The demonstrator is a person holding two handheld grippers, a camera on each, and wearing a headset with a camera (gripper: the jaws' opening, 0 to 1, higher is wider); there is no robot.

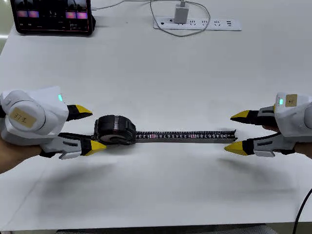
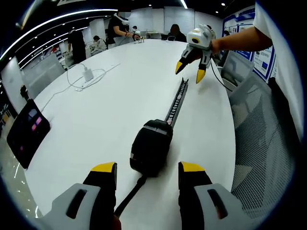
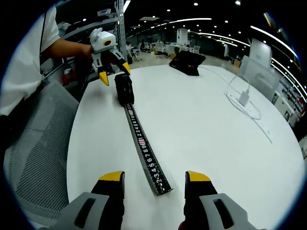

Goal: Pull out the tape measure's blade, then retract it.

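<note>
**Inspector:** Location of the tape measure [image 1: 115, 129]?

**Recorder:** Flat on the worktop [image 1: 156, 78], toward the near edge. Case [image 2: 151, 146] to the left, blade [image 1: 185, 135] drawn out rightward along that edge, numerals up.

**Inspector:** State of the left gripper [image 1: 96, 128]?

**Recorder:** Spread. Jaws either side of the case, not seen pressing it. In the left gripper view, case just ahead of the jaws, strap [image 2: 132, 191] trailing back between them.

**Inspector:** Right gripper [image 1: 230, 132]?

**Recorder:** Also spread. Blade end lying on the worktop between the jaws, unclamped. Same reading in the right gripper view.

**Inspector:** Step in hand?

**Recorder:** By judgement, pull-out complete, retraction not yet begun. Blade out with nothing gripping it, so probably locked. Lock itself too small to make out.

**Inspector:** Requirements for the next move?

**Recorder:** Close the left jaws on the case to steady it. Free the lock. Guide the blade end back with the right jaws to prevent whip.

**Inspector:** Other items?

**Recorder:** Tablet [image 1: 52, 14] at the far left corner. Power strip [image 1: 197, 23] with charger [image 1: 181, 12] along the far edge. Both well apart from the work.
</note>
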